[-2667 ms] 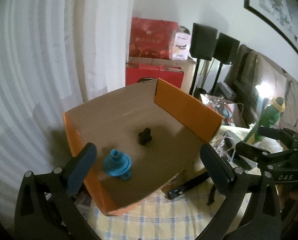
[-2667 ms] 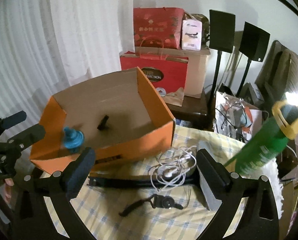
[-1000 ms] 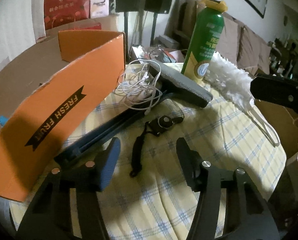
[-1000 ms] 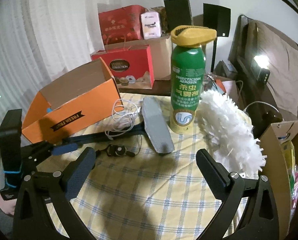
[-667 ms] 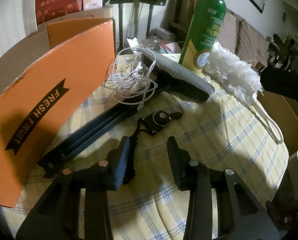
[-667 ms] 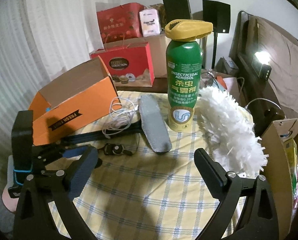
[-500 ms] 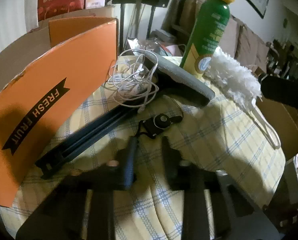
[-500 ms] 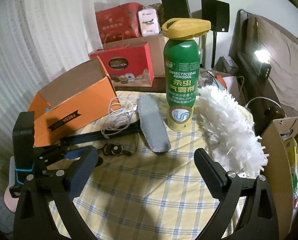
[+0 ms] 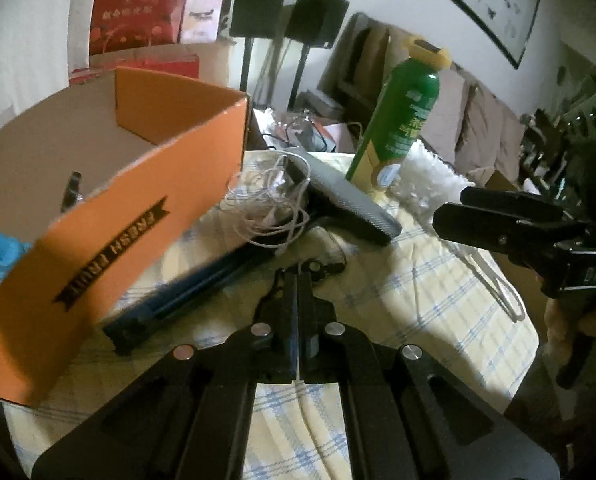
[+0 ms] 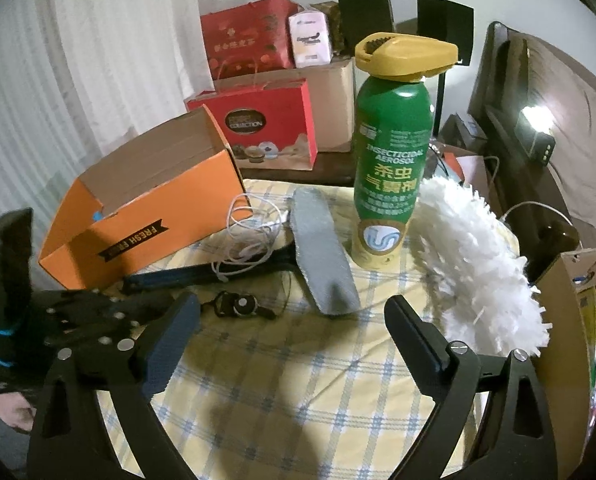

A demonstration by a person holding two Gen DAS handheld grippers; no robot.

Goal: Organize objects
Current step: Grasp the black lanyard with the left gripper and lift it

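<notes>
Left gripper closed; right gripper (hovering) spread wide.

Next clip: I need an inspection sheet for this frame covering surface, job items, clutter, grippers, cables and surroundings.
Surface: round table under a yellow checked cloth.
Job's things: orange box holding a blue piece and a black piece; black strap on the cloth; green spray can upright; white duster; grey brush with a dark handle.
Clutter: nothing seen beyond these.
Grippers: left gripper shut on the strap; right gripper open, holding nothing.
Cables: tangled white cord lying over the brush handle.
Surroundings: red gift bags, curtain, two black speakers, sofa.
</notes>
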